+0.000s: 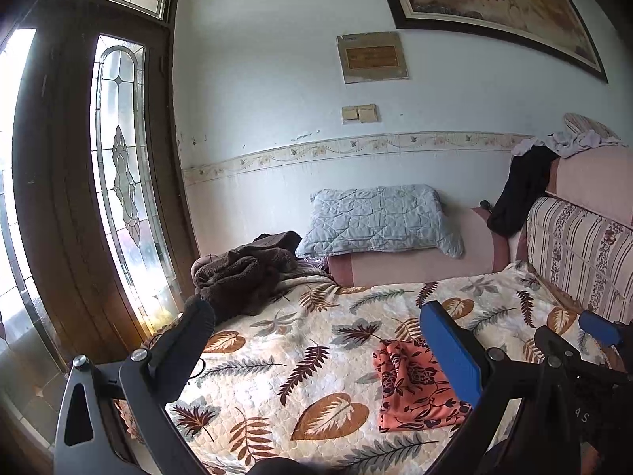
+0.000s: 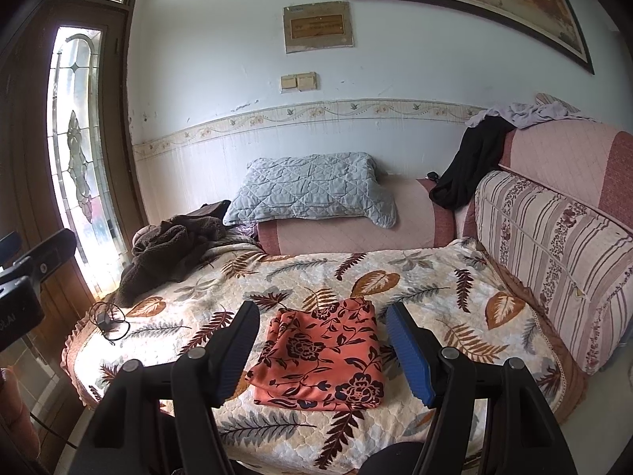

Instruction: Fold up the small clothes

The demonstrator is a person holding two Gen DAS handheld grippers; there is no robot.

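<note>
Folded orange floral cloth (image 2: 322, 356) ahead of wide, empty right tongs (image 2: 320, 340); left tongs (image 1: 316, 328) wide, empty; brown fleece garment (image 2: 170, 245) seemingly unfolded beyond.

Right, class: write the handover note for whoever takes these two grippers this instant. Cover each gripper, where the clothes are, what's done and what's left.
Left gripper: open, holding nothing, above the leaf-print bedspread.
Right gripper: open, holding nothing, aimed at the orange floral cloth.
The orange cloth lies folded flat on the bedspread, touched by neither gripper.
Brown fleece garment sits crumpled near the window edge; a black garment and a pale one hang over the sofa back.
Done: the orange cloth looks folded.
Left: probably the crumpled garments, if they count.
</note>
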